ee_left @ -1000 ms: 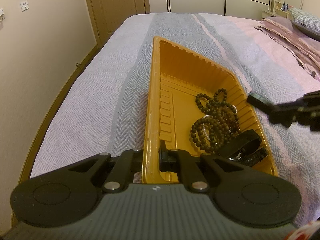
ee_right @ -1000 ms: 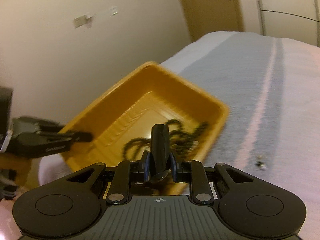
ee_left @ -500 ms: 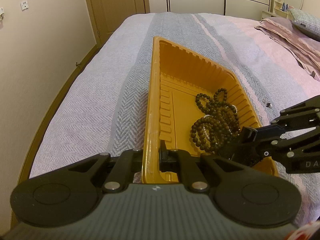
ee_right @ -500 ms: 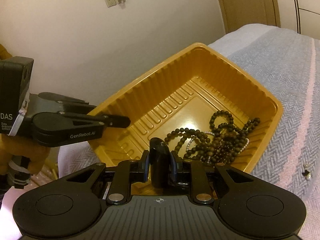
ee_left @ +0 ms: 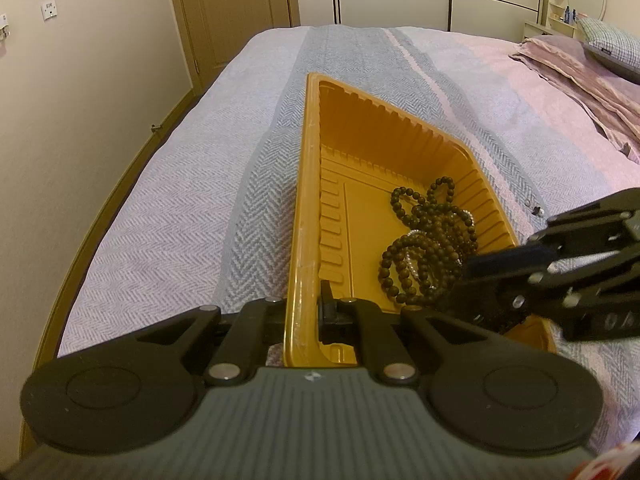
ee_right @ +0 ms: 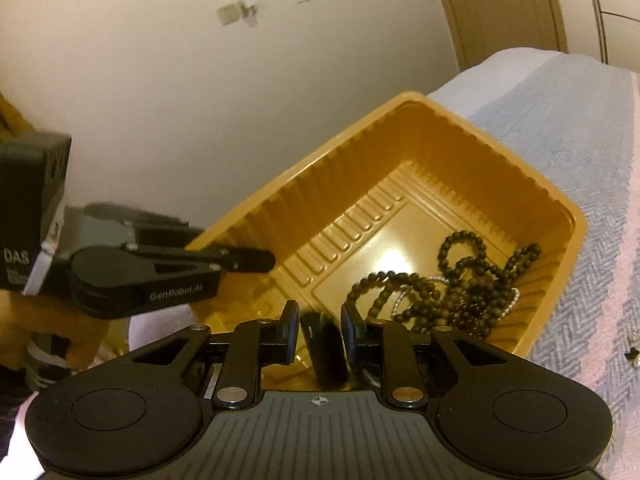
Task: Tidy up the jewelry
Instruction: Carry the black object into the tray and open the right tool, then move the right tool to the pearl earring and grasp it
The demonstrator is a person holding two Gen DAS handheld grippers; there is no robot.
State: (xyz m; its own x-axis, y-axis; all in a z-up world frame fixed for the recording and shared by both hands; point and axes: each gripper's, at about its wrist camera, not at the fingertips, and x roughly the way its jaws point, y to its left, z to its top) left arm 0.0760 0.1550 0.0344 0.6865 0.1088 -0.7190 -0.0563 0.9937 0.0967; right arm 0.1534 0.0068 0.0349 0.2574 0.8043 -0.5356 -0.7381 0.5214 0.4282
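A yellow plastic tray lies on the bed and holds a pile of dark bead bracelets. My left gripper is shut on the tray's near rim. In the right wrist view the tray fills the middle, with the beads at its right. My right gripper is open over the tray's near corner; a blurred black band sits loose between its fingers. The left gripper shows there too, clamped on the rim.
The bed has a grey and pink herringbone cover. A small earring lies on the cover right of the tray, also in the right wrist view. Pillows lie far right. A wall is at left.
My right gripper carried the black band over the tray, then opened its fingers; the band now sits loose and blurred between them. The left gripper has kept its grip on the rim.
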